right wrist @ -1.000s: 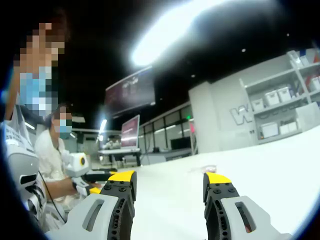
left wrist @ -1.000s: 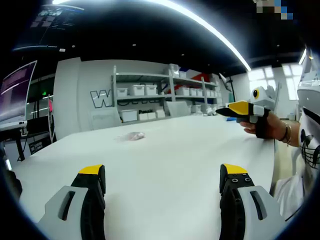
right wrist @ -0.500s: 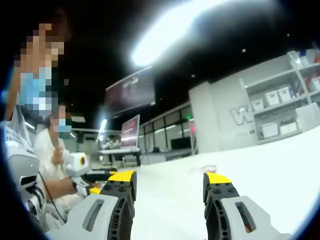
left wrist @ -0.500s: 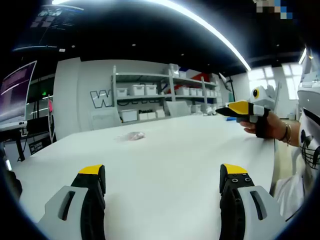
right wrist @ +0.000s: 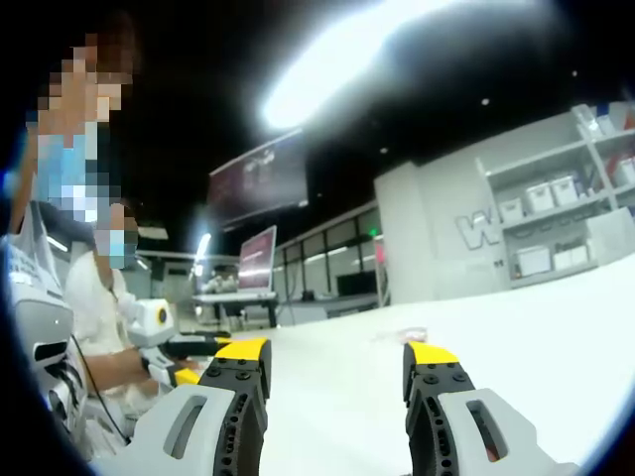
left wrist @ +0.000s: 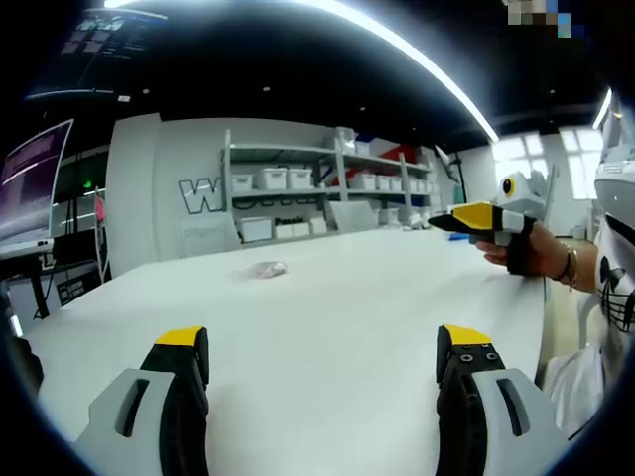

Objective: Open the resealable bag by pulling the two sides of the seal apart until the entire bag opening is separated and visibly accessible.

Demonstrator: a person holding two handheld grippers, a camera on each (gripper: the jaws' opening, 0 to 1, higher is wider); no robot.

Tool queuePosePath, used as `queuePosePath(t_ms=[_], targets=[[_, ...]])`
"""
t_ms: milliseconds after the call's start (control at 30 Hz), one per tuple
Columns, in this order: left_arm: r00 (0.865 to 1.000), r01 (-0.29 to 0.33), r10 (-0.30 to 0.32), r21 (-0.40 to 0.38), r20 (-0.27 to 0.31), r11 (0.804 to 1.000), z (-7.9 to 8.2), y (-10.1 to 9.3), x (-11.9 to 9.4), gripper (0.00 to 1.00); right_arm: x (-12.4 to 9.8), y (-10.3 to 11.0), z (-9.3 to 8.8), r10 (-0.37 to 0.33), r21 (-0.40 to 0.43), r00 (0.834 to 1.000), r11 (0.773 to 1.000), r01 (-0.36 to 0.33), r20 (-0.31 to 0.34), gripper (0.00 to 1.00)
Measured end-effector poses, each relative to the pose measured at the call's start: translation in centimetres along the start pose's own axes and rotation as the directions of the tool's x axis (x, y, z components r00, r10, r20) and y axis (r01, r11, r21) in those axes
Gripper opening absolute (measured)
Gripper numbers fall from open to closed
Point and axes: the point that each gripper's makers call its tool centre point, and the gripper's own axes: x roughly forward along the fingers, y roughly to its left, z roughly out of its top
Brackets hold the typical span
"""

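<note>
Left gripper [left wrist: 322, 372] spread wide, nothing between jaws, low over white table [left wrist: 347, 297]. Right gripper [right wrist: 332, 387] likewise spread, empty. Resealable bag [left wrist: 264, 269] lies flat far off at 12 o'clock from both, well apart. Looks thin, clear, limp, probably slippery, near weightless; will likely slide. Best to pinch each seal lip separately, though seal too small to locate.

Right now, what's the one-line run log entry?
small clear resealable bag: untouched on white table | left gripper: open | right gripper: open

White table [left wrist: 327, 297], shelving [left wrist: 327, 183], ceiling lights [right wrist: 327, 69]
</note>
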Motion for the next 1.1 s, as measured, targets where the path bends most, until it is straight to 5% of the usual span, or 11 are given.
queuePosePath(t_ms=[467, 667, 1100], targets=[[1.000, 0.007, -0.007, -0.004, -0.003, 1.000, 0.0, 0.0, 0.0, 0.95, 2.0, 0.7, -0.8, 0.016, -0.124, 0.994, 0.992, -0.029, -0.105, 0.41], [1.000, 0.009, -0.009, -0.006, -0.003, 1.000, 0.0, -0.1, 0.0, 0.95, 3.6, 0.5, 0.0, 0.004, -0.292, 0.988, 0.955, -0.050, -0.155, 0.37], [1.000, 0.007, -0.007, -0.011, 0.003, 1.000, 0.0, 0.1, 0.1, 0.95, 5.2, -1.6, 0.0, -0.058, -0.367, 0.976, 0.930, -0.023, -0.208, 0.28]])
